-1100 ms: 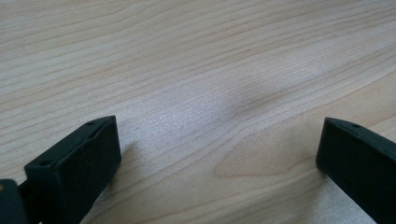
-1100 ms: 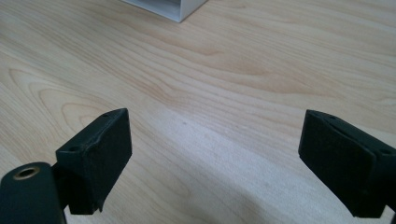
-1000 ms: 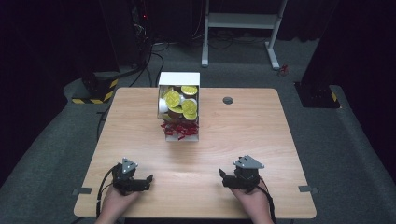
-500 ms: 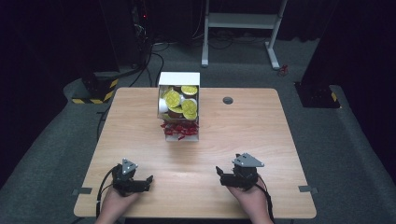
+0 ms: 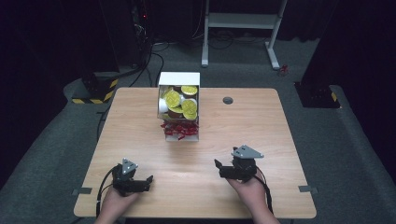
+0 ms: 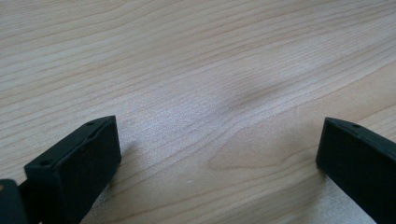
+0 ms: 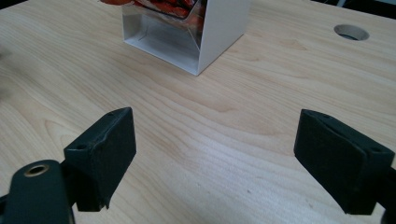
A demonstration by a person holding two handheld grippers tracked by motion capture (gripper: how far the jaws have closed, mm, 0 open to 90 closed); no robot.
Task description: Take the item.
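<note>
A white open-fronted box [image 5: 179, 105] stands upright mid-table, holding gold-foil rounds over red shredded paper. Its lower white frame [image 7: 187, 37] is visible ahead in the right gripper view. My left gripper [image 5: 148, 180] rests low near the front left of the wooden table [image 5: 261, 135], open, its jaws wide apart over bare wood [image 6: 219, 140]. My right gripper [image 5: 216, 166] is held in a hand at the front right, pointing left toward the middle, open with nothing between its jaws [image 7: 215, 149].
A round cable hole [image 5: 228, 100] lies in the tabletop right of the box, also visible as the hole [image 7: 351, 31] in the right gripper view. Beyond the table are a white stand frame [image 5: 243, 28] and a yellow-black striped block [image 5: 95, 88] on the grey floor.
The right gripper has drifted slightly leftward and forward. The left gripper and the box have stayed where they were.
</note>
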